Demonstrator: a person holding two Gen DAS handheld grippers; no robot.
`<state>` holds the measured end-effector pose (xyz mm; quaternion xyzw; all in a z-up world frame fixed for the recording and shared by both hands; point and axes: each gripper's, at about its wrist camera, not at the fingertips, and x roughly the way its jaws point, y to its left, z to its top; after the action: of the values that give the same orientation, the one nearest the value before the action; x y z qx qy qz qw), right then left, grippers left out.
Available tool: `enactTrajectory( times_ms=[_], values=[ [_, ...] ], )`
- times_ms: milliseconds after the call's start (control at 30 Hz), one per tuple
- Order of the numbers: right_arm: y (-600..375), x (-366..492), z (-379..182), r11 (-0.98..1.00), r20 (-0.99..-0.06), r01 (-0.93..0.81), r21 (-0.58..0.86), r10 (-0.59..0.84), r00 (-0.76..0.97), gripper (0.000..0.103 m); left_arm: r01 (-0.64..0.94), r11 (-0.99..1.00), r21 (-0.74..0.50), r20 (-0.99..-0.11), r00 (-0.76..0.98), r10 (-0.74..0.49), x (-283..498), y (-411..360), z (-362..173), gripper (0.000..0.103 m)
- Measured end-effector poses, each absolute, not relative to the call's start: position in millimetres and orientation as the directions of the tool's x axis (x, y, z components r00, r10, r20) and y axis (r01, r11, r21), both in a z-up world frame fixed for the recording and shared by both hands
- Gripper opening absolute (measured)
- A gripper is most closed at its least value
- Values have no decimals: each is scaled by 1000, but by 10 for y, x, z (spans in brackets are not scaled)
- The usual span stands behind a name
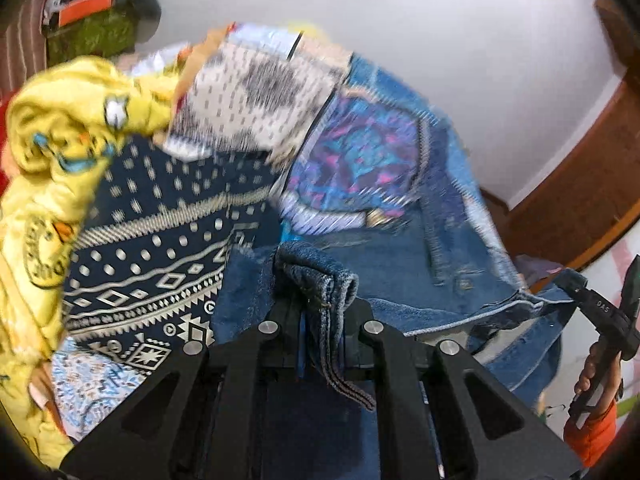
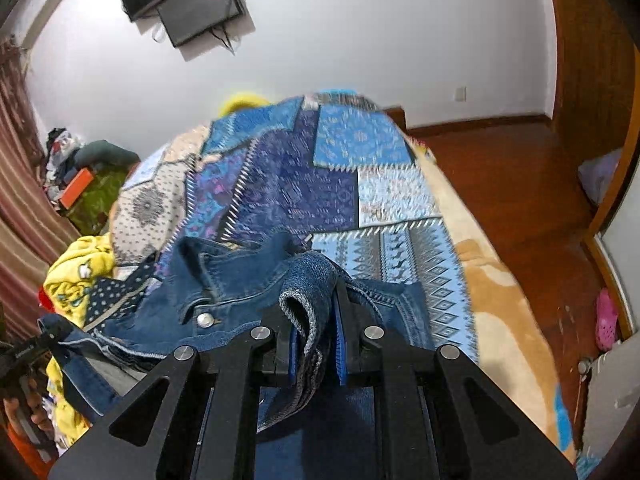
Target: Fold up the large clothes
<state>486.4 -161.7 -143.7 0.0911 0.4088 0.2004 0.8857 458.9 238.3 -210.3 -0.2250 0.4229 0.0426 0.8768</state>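
A blue denim jacket (image 1: 460, 264) hangs stretched between my two grippers above the bed. My left gripper (image 1: 320, 312) is shut on one bunched edge of the jacket. My right gripper (image 2: 314, 320) is shut on another bunched edge; it also shows in the left wrist view (image 1: 600, 312), held by a hand at the far right. In the right wrist view the jacket's collar and a metal button (image 2: 205, 319) show, with the left gripper (image 2: 28, 354) at the far left edge. The views are blurred by motion.
A blue patchwork bedspread (image 2: 340, 184) covers the bed below. A yellow printed garment (image 1: 60, 128) and a navy patterned cloth (image 1: 160, 248) lie at the left. A beige blanket (image 2: 500, 320) edges the bed. Wooden floor (image 2: 520, 184) lies to the right. A monitor (image 2: 200, 8) hangs on the wall.
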Motion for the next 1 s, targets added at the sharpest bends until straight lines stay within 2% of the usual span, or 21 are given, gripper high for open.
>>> enactTrajectory(
  times_ms=[167, 267, 400, 533, 600, 700, 733, 767, 800, 867, 1000],
  values=[
    [-1561, 5006, -1825, 923, -756, -259, 284, 381, 533, 15, -299, 899, -319, -826, 553, -109, 4789, 2411, -2601, 14],
    [-1585, 5013, -1927, 930, -779, -265, 254, 359, 515, 21, -287, 907, -309, -833, 541, -112, 4808, 2404, -2714, 18],
    [-1698, 4993, -1936, 950, -802, -258, 179, 292, 521, 56, -275, 911, -307, -848, 514, -130, 4817, 2416, -2674, 18],
    [-1907, 4878, -1769, 948, -792, -244, 204, 306, 528, 56, -258, 922, -288, -860, 493, -130, 4799, 2398, -2465, 20],
    [-1963, 4791, -1661, 945, -779, -255, 205, 316, 542, 56, -255, 927, -275, -863, 491, -121, 4775, 2369, -2344, 28],
    [-2004, 4616, -1458, 939, -747, -290, 186, 327, 579, 56, -258, 925, -280, -844, 526, -109, 4687, 2381, -2115, 46],
    [-2011, 4559, -1399, 935, -739, -304, 182, 334, 585, 56, -274, 927, -257, -838, 541, -72, 4660, 2398, -2047, 67],
    [-2013, 4500, -1338, 930, -731, -319, 181, 344, 590, 57, -307, 930, -203, -821, 570, 9, 4599, 2416, -1936, 82],
    [-1995, 4462, -1294, 926, -725, -332, 178, 352, 592, 56, -329, 930, -166, -797, 600, 70, 4537, 2429, -1841, 86],
    [-1984, 4346, -1195, 915, -710, -361, 182, 376, 595, 57, -337, 932, -137, -775, 622, 111, 4456, 2445, -1716, 87],
    [-1915, 4181, -1126, 893, -696, -415, 174, 410, 590, 58, -284, 945, -162, -780, 623, 54, 4299, 2429, -1657, 87]
  ],
)
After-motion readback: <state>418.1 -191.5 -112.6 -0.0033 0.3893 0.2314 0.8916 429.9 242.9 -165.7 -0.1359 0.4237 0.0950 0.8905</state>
